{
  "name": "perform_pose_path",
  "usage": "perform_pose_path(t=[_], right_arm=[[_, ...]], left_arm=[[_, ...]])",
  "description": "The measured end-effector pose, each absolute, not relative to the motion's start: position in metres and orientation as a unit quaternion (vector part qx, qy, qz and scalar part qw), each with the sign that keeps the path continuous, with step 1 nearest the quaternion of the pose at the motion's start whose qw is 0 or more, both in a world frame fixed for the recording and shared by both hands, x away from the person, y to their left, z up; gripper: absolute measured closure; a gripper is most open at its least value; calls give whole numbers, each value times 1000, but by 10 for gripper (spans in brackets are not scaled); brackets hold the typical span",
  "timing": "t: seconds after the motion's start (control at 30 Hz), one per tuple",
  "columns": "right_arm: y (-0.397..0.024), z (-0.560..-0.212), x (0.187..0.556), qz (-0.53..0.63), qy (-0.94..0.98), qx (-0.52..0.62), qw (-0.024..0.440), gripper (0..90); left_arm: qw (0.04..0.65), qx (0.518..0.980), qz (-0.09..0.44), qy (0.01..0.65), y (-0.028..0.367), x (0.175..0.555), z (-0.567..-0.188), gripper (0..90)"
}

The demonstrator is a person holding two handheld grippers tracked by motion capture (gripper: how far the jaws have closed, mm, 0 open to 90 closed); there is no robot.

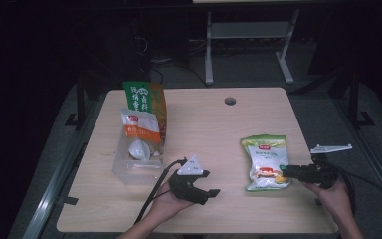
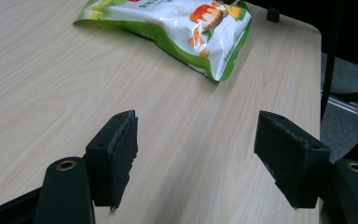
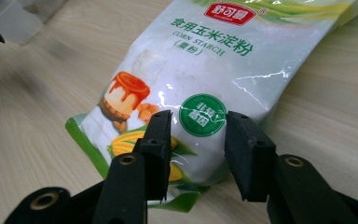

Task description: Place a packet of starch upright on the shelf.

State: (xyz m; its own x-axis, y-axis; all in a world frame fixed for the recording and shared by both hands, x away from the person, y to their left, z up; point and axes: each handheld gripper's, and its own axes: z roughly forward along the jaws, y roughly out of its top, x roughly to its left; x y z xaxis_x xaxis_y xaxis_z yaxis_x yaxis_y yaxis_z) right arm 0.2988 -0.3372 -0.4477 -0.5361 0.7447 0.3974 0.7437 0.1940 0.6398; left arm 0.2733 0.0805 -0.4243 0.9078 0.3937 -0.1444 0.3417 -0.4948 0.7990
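My right claw is down at the near end of the corn starch bag, its two black jaws standing over the bottom corner of the white and green packet. The jaws are part way closed with the bag's lower edge between them, but I cannot tell whether the pads are pressing the film yet. From above, that claw comes in from the right side of the table and meets the bag, which lies flat on the wood on the right half, printed side up.

My left claw is released, jaws wide apart with bare table between them, and the bag lies well ahead of it. In the high view this claw sits in my left hand near the front edge, just beside a clear plastic box that holds other packets, one green and orange, one white and orange
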Motion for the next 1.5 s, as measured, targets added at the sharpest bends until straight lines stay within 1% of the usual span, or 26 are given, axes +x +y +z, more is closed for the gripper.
perform_pose_path(t=[0.4, 0.5, 0.53, 0.67, 0.73, 0.77, 0.83, 0.87, 0.93, 1.0, 1.03, 1.07, 1.13, 1.17, 1.2, 1.27, 1.3, 1.33, 1.5], right_arm=[[-313, -450, 290, 412, 793, 448, -13, 613], [-309, -448, 291, 401, 800, 445, -25, 587], [-307, -443, 295, 381, 809, 447, -17, 481], [-319, -437, 306, 390, 785, 481, 8, 377], [-322, -437, 311, 389, 779, 491, 11, 369], [-327, -442, 322, 390, 769, 506, 4, 365], [-328, -444, 326, 390, 767, 510, 2, 364], [-326, -451, 335, 378, 766, 519, -10, 366], [-324, -455, 340, 380, 767, 517, -21, 392], [-323, -458, 344, 395, 761, 513, -35, 450], [-323, -458, 344, 395, 761, 513, -35, 450], [-321, -459, 346, 400, 756, 515, -45, 552], [-319, -460, 347, 407, 758, 507, -51, 672], [-319, -460, 347, 407, 758, 507, -51, 672], [-312, -459, 345, 405, 765, 499, -52, 794], [-307, -456, 344, 396, 776, 489, -46, 835], [-307, -456, 344, 396, 776, 489, -46, 835], [-303, -453, 343, 388, 786, 478, -51, 867], [-293, -447, 335, 389, 798, 457, -43, 883]], left_arm=[[453, 867, 25, 206, 64, 277, -426, 299], [451, 868, 23, 208, 58, 281, -427, 300], [452, 867, 20, 210, 55, 284, -427, 300], [452, 867, 20, 210, 47, 288, -426, 300], [452, 866, 21, 211, 45, 289, -426, 300], [456, 864, 14, 213, 44, 292, -426, 299], [458, 862, 12, 215, 43, 293, -426, 299], [459, 861, 11, 217, 42, 294, -426, 299], [460, 860, 8, 222, 41, 295, -427, 299], [459, 860, 9, 223, 41, 296, -427, 299], [459, 860, 9, 224, 41, 296, -428, 299], [456, 861, 8, 225, 41, 298, -429, 298], [457, 859, 4, 229, 41, 299, -430, 298], [457, 859, 4, 229, 41, 299, -430, 298], [457, 859, 4, 231, 41, 300, -431, 298], [459, 857, 1, 235, 40, 300, -432, 297], [459, 857, 1, 235, 40, 300, -432, 297], [457, 858, 2, 235, 40, 301, -432, 296], [457, 856, -8, 241, 38, 306, -436, 294]])
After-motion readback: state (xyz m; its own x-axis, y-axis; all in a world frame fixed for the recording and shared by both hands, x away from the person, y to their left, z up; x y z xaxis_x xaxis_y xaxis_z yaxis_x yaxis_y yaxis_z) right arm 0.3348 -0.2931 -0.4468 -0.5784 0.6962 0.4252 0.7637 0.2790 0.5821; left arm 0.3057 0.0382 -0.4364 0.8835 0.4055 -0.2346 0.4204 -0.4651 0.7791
